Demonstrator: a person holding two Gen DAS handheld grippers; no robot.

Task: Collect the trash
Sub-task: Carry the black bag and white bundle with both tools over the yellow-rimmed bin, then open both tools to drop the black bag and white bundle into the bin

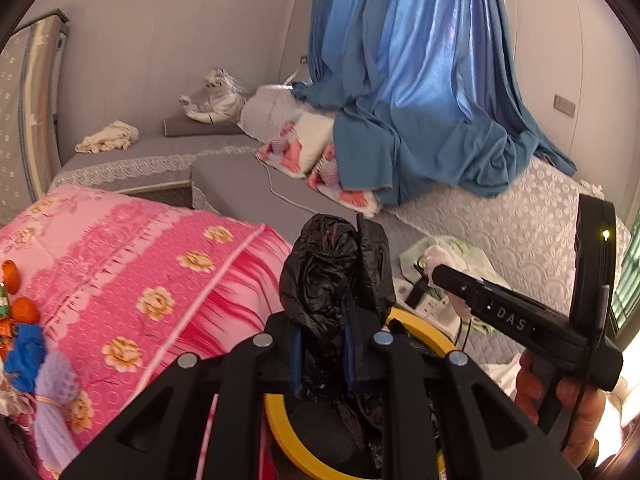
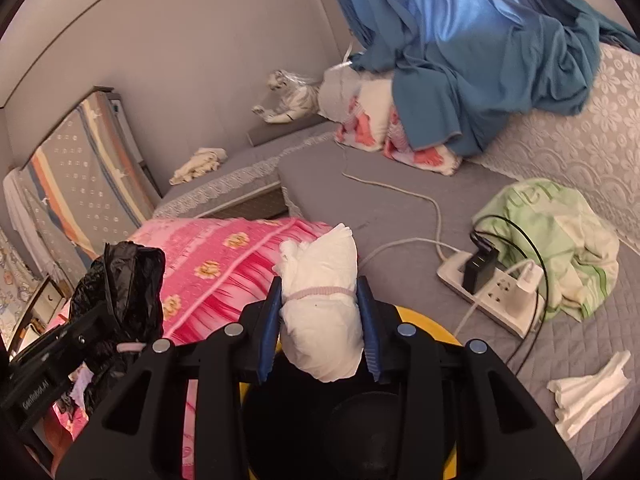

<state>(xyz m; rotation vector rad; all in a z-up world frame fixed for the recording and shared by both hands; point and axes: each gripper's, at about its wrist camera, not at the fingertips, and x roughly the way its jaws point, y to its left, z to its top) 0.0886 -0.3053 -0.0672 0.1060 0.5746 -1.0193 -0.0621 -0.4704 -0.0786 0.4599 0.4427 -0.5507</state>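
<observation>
Closest in, the right hand-held gripper [image 2: 322, 320] is clamped on a rolled white diaper [image 2: 322, 312], its blue pads pressed to both sides, directly over the yellow-rimmed bin [image 2: 424, 322]. Just to its left, the left hand-held gripper [image 1: 322, 344] is closed on a crumpled black plastic bag [image 1: 336, 268], held above that same bin's rim. Beyond them lie a pink floral quilt [image 2: 224, 260], a white power strip [image 2: 492, 300] on the grey bed [image 2: 360, 208], and a blue curtain [image 2: 460, 20].
</observation>
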